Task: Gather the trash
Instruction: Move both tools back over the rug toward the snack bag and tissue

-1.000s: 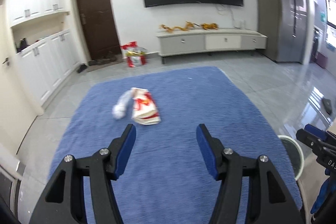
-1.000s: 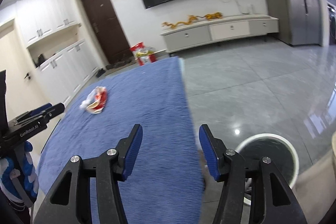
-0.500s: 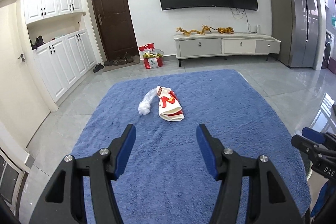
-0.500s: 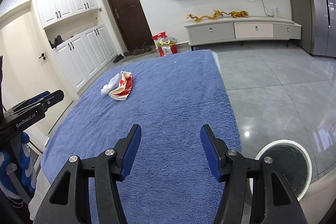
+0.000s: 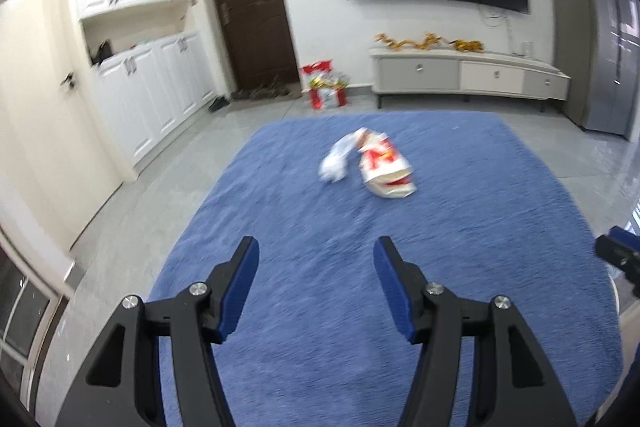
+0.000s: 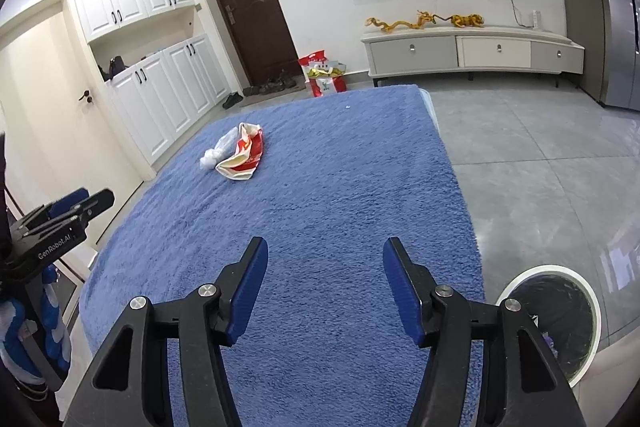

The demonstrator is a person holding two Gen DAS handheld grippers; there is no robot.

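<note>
A crumpled red, white and yellow wrapper (image 5: 386, 169) lies on a blue carpeted surface (image 5: 400, 307), with a crumpled clear plastic bag (image 5: 338, 161) touching its left side. Both also show in the right wrist view, the wrapper (image 6: 242, 157) and the bag (image 6: 218, 151) far to the left. My left gripper (image 5: 316, 255) is open and empty, well short of the trash. My right gripper (image 6: 325, 253) is open and empty over the blue surface. A round white bin with a black liner (image 6: 552, 319) stands at the lower right of the surface.
White cabinets (image 5: 152, 87) line the left wall beside a dark door (image 5: 248, 15). A red bag (image 5: 326, 89) sits on the floor by the door. A low TV console (image 5: 468, 75) stands under a wall TV. A grey fridge (image 5: 596, 35) is at right. Grey tiled floor (image 6: 540, 147) surrounds the surface.
Both views have swung to the left and the left view is blurred. The trash now sits nearer the middle of the left gripper's view. Both grippers stay open.
</note>
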